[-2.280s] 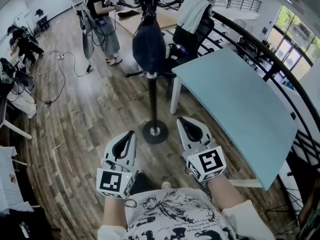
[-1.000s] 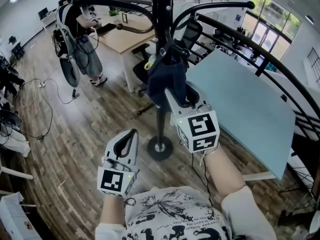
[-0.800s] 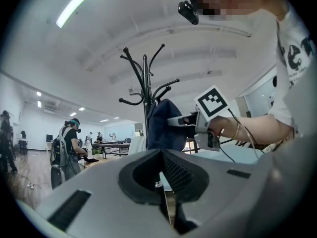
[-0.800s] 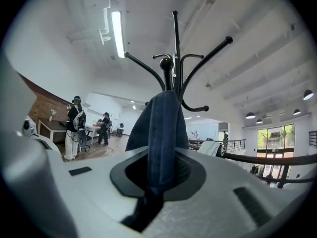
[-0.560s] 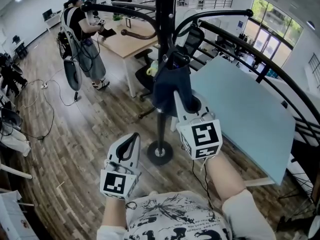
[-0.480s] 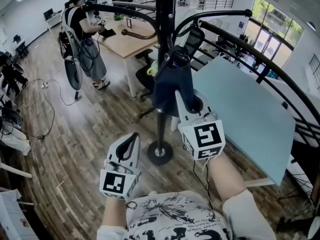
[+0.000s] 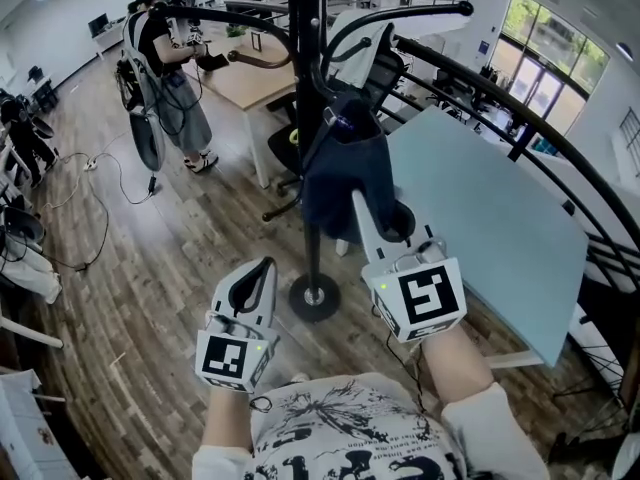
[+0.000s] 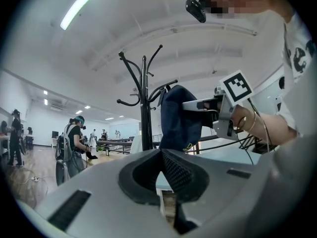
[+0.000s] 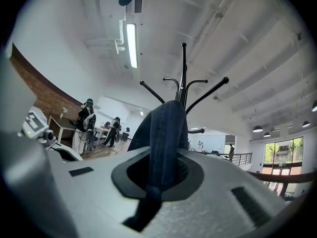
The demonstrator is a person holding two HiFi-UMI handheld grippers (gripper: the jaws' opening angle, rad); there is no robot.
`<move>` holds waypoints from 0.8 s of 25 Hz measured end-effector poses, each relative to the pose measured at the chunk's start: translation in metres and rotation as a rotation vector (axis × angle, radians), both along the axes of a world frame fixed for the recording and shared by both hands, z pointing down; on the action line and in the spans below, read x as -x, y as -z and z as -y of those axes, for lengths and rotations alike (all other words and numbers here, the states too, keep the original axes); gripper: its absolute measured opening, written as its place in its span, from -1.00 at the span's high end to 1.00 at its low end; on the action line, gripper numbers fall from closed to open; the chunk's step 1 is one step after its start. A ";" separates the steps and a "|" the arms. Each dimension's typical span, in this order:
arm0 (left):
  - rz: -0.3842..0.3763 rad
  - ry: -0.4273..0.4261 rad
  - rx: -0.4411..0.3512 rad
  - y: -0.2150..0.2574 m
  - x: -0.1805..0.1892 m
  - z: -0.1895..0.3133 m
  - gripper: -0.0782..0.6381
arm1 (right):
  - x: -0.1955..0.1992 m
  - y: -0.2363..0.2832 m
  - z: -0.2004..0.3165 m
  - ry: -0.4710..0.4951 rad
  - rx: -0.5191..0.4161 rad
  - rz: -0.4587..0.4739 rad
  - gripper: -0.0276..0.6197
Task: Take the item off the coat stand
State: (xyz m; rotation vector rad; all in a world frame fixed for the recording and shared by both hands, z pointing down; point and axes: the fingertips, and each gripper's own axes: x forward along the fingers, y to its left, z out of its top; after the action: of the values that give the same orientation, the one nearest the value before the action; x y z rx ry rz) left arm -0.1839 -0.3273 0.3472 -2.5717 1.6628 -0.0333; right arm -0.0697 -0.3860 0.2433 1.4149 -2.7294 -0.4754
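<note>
Head view: a person is standing over a black coat stand (image 7: pixel 308 118) on a wooden floor. A dark blue cloth item (image 7: pixel 345 173) is hanging from one of its hooks, close against the pole. The right gripper (image 7: pixel 374 210) is reaching up into the item's lower edge. The left gripper (image 7: pixel 260 268) is waiting low, well apart from the stand.

Left gripper view: the left gripper (image 8: pixel 163 168) is showing its jaws pressed together with nothing between them. Beyond, the right gripper (image 8: pixel 192 104) is meeting the cloth item (image 8: pixel 176 120) beside the stand (image 8: pixel 144 113).

Right gripper view: the right gripper (image 9: pixel 157 180) is clamping a fold of the cloth item (image 9: pixel 167 133), jaws nearly closed on it, under the stand's hooks (image 9: pixel 184 78).

The grasping step appears done. Next, the item probably needs lifting up and outward to clear its hook without slipping.
</note>
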 end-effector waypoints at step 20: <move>-0.008 0.055 -0.032 0.016 -0.022 -0.018 0.77 | -0.070 -0.123 -0.049 0.033 0.166 -0.019 0.90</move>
State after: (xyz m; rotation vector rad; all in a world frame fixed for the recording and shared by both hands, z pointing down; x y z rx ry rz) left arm -0.1620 -0.3094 0.3310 -2.5066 1.7218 -0.0005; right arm 0.0000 -0.3365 0.3666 1.3203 -2.7089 -0.2541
